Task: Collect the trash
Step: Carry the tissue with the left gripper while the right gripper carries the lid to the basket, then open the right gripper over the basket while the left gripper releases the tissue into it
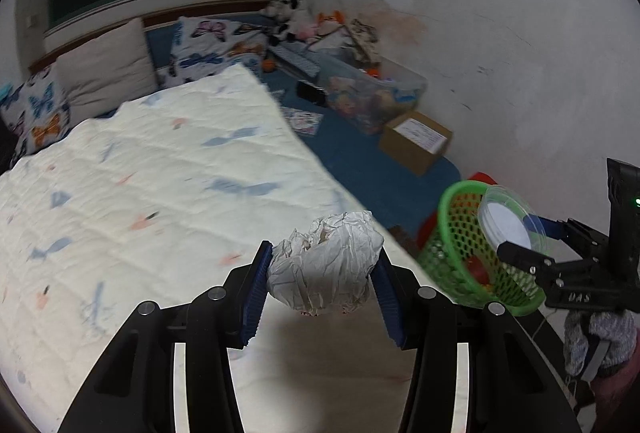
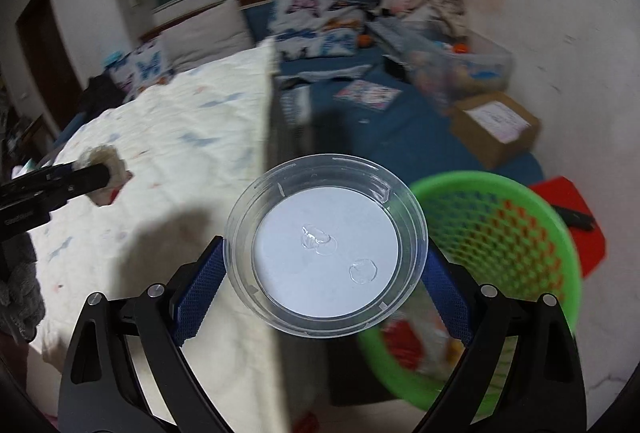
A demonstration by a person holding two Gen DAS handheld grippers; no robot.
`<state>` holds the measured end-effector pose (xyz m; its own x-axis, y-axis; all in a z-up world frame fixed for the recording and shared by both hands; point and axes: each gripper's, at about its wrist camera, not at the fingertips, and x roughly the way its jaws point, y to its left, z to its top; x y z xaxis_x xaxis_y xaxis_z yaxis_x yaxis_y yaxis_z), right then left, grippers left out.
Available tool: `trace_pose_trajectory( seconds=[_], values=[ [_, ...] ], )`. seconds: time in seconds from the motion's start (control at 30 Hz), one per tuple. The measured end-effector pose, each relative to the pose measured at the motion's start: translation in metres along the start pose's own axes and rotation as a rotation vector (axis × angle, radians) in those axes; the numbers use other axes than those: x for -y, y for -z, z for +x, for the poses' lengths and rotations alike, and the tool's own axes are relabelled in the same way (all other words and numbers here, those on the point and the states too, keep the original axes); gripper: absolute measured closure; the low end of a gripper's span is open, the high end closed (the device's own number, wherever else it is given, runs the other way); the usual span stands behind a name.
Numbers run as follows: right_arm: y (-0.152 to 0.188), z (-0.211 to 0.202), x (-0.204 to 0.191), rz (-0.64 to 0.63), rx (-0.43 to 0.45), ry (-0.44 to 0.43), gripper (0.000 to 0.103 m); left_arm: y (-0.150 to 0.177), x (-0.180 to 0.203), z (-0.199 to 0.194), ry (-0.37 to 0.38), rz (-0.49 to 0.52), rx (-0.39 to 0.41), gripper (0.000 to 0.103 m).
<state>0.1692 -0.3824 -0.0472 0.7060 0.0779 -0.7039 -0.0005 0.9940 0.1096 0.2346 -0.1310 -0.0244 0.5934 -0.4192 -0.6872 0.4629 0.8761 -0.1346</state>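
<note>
Right wrist alone shows water drops in the lid (image 2: 326,245) its hand-held gripper (image 2: 324,273) pinches.

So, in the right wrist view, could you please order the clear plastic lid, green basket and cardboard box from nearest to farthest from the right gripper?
1. Clear plastic lid: held in the right gripper.
2. Green basket: just beyond, right.
3. Cardboard box: farthest, by the wall.

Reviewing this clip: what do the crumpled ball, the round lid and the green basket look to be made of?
Crumpled ball: paper, matte white, sharply creased all over.
Round lid: thin clear plastic, glossy; droplets sit on it and a white disc shows inside, perhaps a paper label.
Green basket: moulded plastic, bright and smooth, with an open lattice wall and a solid rim.
</note>
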Motion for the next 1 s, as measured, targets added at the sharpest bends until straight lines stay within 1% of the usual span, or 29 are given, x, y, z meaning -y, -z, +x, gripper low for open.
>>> trace_pose_trajectory(
  seconds=[0.23,0.4,0.63,0.7,1.0],
  values=[
    [0.013,-0.017,0.067,0.106,0.0,0.098,0.011,-0.011,0.053,0.02,0.053,0.082,-0.019,0.056],
    [0.024,-0.022,0.102,0.164,-0.004,0.128,0.01,-0.017,0.085,0.032,0.086,0.122,-0.036,0.056],
    [0.036,-0.021,0.127,0.209,-0.024,0.137,0.009,-0.022,0.117,0.05,0.121,0.16,-0.055,0.056],
    [0.038,-0.021,0.132,0.221,-0.026,0.128,0.009,-0.022,0.126,0.055,0.133,0.169,-0.066,0.056],
    [0.045,-0.033,0.144,0.241,-0.006,0.126,0.009,-0.027,0.161,0.071,0.172,0.202,-0.091,0.056]
  ],
)
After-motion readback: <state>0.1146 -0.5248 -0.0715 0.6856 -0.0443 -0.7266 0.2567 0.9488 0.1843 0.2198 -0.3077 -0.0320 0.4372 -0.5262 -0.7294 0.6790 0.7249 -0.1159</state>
